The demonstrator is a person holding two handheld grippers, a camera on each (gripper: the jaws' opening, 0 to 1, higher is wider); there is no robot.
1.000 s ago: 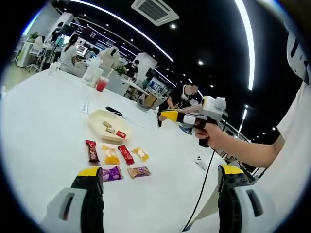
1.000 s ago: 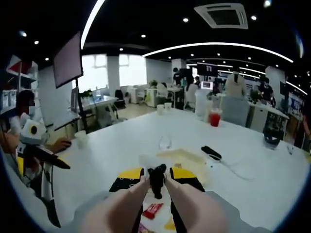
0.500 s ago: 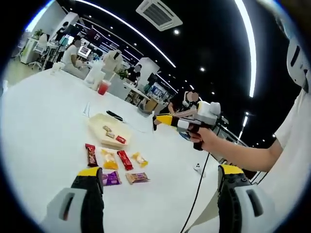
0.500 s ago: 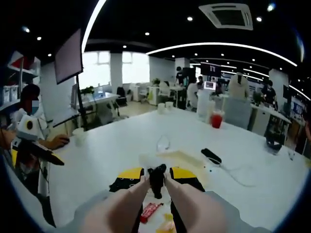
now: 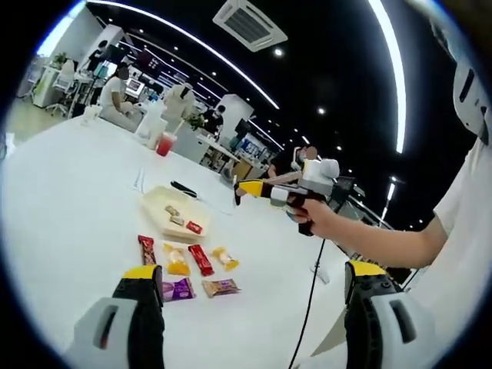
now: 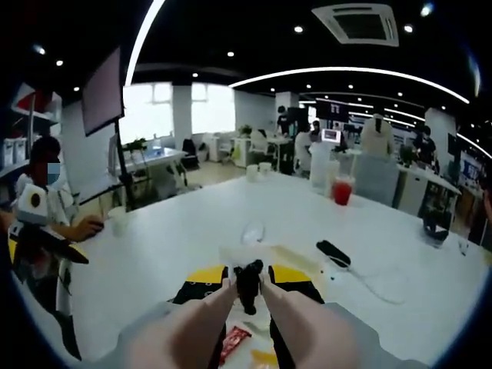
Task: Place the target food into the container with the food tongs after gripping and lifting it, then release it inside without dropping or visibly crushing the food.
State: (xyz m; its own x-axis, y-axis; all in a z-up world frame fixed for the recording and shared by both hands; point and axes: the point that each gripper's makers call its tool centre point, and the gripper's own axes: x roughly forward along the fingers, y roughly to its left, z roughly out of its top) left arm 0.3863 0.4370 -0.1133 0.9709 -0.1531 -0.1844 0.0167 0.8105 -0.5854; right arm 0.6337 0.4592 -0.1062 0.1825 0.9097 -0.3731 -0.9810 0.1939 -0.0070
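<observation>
Now approach step: my right gripper (image 5: 247,188) clamps tongs (image 6: 247,286) above tray (image 5: 157,201); left gripper (image 5: 250,296) wide open, empty. Next: lower onto snacks (image 5: 188,261) near tray.

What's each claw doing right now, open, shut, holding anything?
Left claw: open, jaws wide apart, empty, above the snacks.
Right claw: shut on the tongs, tong arms pinched together, no food seen in them.
</observation>
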